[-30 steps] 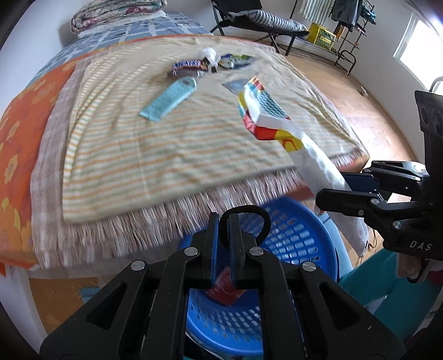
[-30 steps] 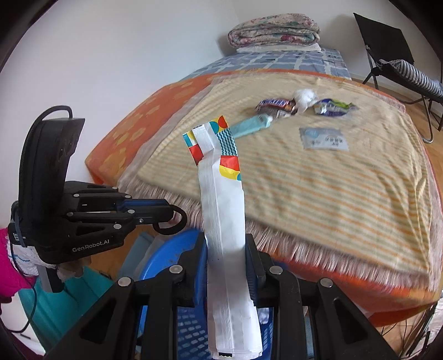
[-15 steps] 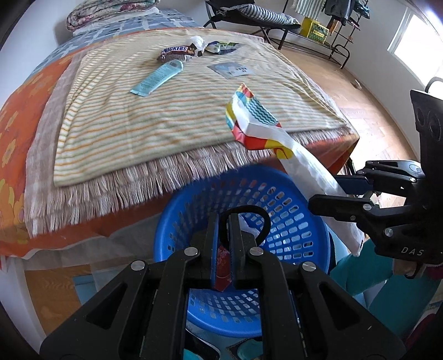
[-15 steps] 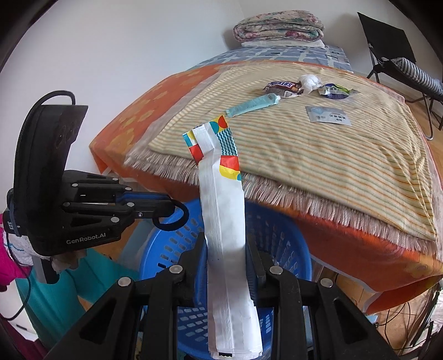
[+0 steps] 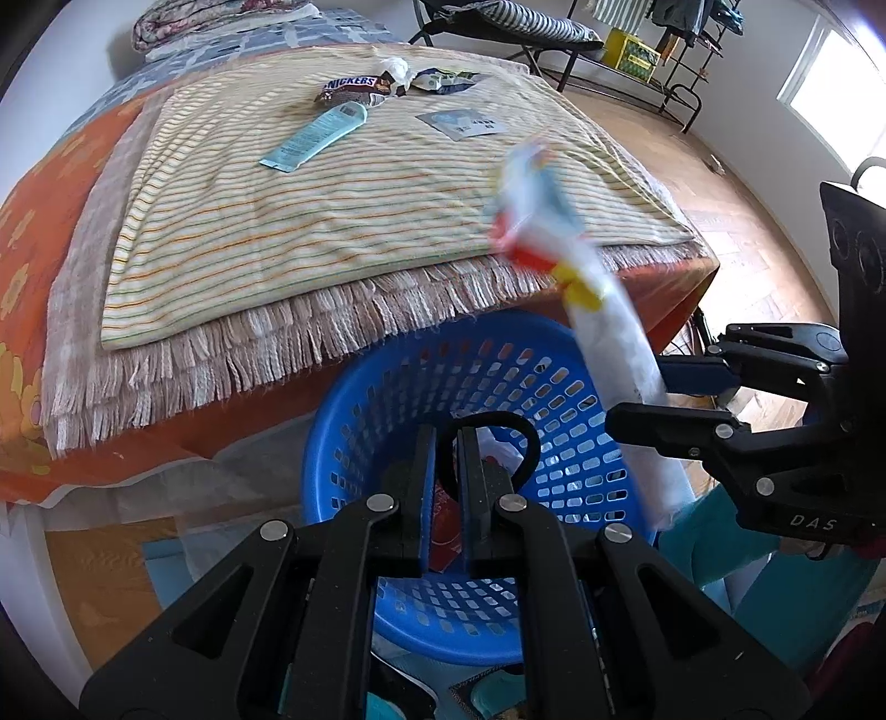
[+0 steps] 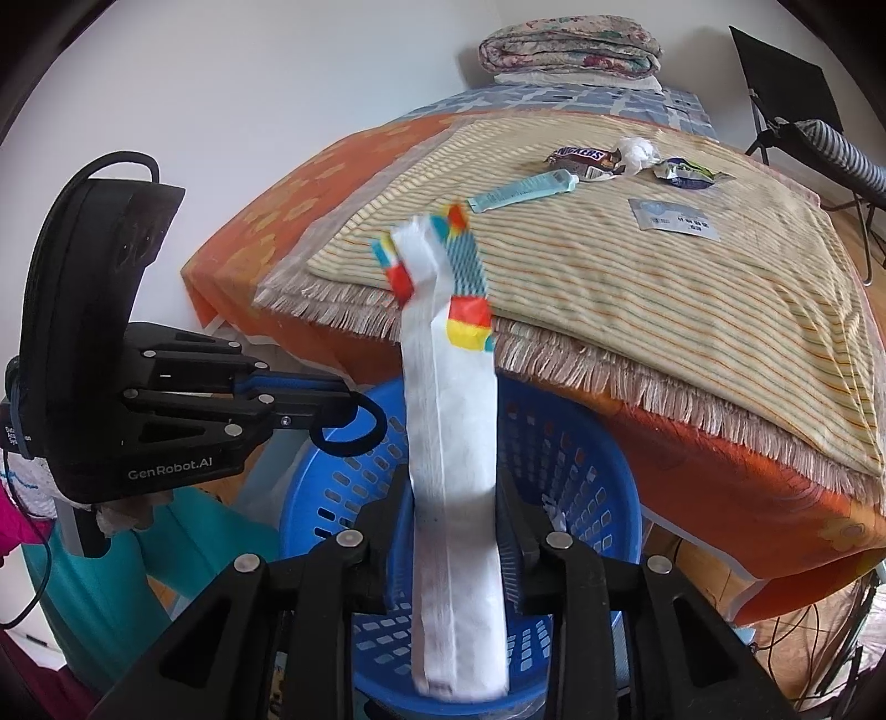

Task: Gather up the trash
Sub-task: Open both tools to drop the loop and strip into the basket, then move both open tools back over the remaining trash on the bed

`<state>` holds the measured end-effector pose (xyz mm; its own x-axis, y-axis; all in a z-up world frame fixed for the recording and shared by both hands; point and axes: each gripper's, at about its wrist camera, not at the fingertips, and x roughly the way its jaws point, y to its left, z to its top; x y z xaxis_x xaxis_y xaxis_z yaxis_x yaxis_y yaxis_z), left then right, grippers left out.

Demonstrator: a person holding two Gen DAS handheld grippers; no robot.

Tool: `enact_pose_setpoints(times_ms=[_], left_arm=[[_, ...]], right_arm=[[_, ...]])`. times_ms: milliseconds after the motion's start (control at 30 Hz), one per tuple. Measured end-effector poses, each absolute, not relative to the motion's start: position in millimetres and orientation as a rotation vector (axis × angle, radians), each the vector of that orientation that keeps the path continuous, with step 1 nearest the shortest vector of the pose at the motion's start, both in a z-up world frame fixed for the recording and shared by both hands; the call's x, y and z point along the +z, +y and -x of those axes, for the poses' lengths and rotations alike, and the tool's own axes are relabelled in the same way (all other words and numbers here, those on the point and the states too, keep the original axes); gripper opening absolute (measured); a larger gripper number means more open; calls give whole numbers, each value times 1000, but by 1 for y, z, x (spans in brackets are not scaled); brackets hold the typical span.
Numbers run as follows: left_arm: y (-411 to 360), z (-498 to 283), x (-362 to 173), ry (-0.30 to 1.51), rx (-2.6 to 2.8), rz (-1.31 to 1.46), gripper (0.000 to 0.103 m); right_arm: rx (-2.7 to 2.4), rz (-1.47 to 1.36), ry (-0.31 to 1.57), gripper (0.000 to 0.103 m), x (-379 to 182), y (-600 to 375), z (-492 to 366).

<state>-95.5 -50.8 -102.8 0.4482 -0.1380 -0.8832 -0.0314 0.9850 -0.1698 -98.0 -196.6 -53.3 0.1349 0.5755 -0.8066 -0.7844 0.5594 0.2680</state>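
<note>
My right gripper [image 6: 455,518] holds a long white wrapper with a colourful end [image 6: 449,443] over the blue basket [image 6: 587,487]. The wrapper looks blurred in the left wrist view [image 5: 587,299], and its jaws look slightly parted around it. My left gripper [image 5: 447,465] is shut and empty above the basket rim [image 5: 343,421]; it also shows in the right wrist view [image 6: 354,412]. On the striped cloth lie a Snickers wrapper [image 5: 354,86], a teal tube [image 5: 315,135], a crumpled white wad [image 5: 396,69], a foil wrapper [image 5: 446,79] and a flat sachet [image 5: 462,123].
The bed [image 5: 33,183] has an orange cover and a fringed striped cloth whose edge overhangs the basket. A red wrapper [image 5: 446,526] lies inside the basket. A folding chair [image 5: 498,27] and a clothes rack [image 5: 664,33] stand beyond on the wooden floor.
Both grippers have drawn back from the bed and now hang over the basket. The white wrapper is blurred now, shifting in the right gripper.
</note>
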Motion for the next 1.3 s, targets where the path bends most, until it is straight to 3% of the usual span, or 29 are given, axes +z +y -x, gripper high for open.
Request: enact_pose_setpoints(times_ms=[200,233,333,367,500,600,667,833,1300], left_arm=[[-54,95,-103,1110,-72,161,7],[-54,95,-104,1111,-72,162,14],[-54,95,-102,1102,-63,161,48],[-53,95,-101,1093,-59,161,51],[-51,94,-102,1097,-52,166,51],[-51,93,-104,1108,-48,166,56],[-51,93,-104,1106,-42,161,64],[-50,91,-106,1108,-33,159,66],[-44,82,-101,1109,-32,175,68]], right_arm=[[993,238,1045,33,-55,-197,96],[991,238,1045,37,-55,-197,96],[983,235,1043,47,-55,-197,95],[982,233,1042,48,-54,-197,95],[972,231,1044,54,-55,-198,93],[958,232,1041,63,-55,-198,92],[951,232,1039,70,-55,-199,92],[918,220,1030,86,-53,-202,89],[857,180,1020,93,-44,-209,70]])
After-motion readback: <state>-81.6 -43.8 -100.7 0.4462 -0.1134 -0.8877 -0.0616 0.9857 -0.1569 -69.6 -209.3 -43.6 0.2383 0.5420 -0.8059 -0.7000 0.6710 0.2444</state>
